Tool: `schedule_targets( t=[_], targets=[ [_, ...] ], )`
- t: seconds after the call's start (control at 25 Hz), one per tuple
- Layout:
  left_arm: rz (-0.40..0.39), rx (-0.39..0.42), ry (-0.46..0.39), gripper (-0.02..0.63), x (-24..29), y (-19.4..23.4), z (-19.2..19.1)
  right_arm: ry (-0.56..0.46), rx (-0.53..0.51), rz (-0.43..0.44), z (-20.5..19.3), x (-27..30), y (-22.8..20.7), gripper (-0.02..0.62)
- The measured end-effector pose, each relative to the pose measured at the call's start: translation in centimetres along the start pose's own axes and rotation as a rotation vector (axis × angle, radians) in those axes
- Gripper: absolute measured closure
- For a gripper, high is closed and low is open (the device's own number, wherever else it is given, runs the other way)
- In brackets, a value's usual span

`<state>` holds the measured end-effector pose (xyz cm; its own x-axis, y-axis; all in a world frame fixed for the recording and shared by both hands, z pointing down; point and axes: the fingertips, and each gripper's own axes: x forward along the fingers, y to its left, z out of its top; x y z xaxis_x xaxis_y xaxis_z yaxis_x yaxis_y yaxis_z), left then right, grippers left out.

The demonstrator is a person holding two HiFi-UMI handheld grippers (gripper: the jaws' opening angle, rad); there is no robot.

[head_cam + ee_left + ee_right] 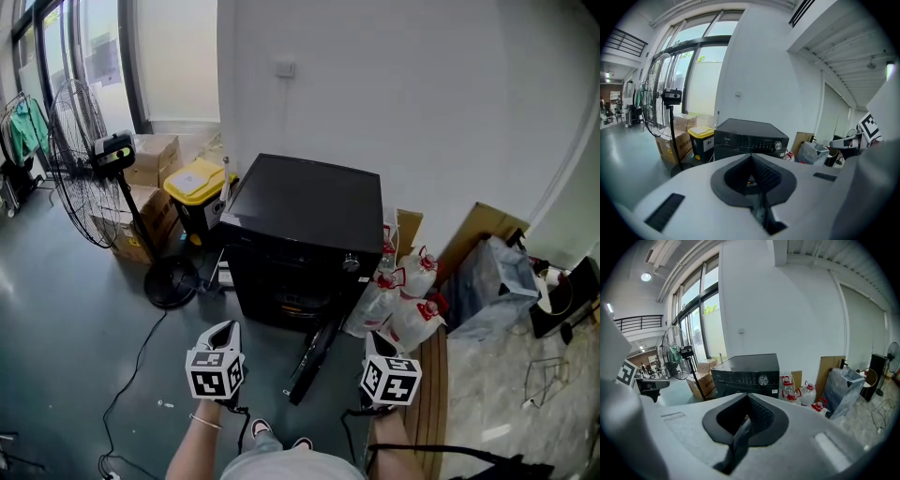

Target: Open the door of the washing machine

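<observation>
1. While I hold both grippers short of the washing machine (305, 239), neither one touches it.
2. Jaws of the left gripper (223, 330) are pressed together with nothing between them.
3. Jaws of the right gripper (373, 341) are also together and empty.
4. Round door (314, 361) hangs swung out from the machine's front, edge toward me, between the grippers.
5. Fan (80, 169) stands left of the machine, and water jugs (403, 300) sit just right of it.

This is a big storeroom or workshop hall: a smooth grey floor (66, 319), tall glass windows (701, 75), a big black standing fan (80, 169), brown cardboard boxes (155, 155) and a black washing machine (300, 225).
</observation>
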<state>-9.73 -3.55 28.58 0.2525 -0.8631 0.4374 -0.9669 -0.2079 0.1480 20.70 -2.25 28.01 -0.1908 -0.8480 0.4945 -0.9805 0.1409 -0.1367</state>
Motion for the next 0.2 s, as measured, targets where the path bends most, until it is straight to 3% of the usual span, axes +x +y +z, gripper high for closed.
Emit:
schedule_targets(
  t=[0.2],
  targets=[
    [-0.003, 0.005, 0.002, 0.603, 0.32, -0.13, -0.13, 0.0, 0.001, 0.006, -0.13, 0.24, -0.15, 0.591]
  ],
)
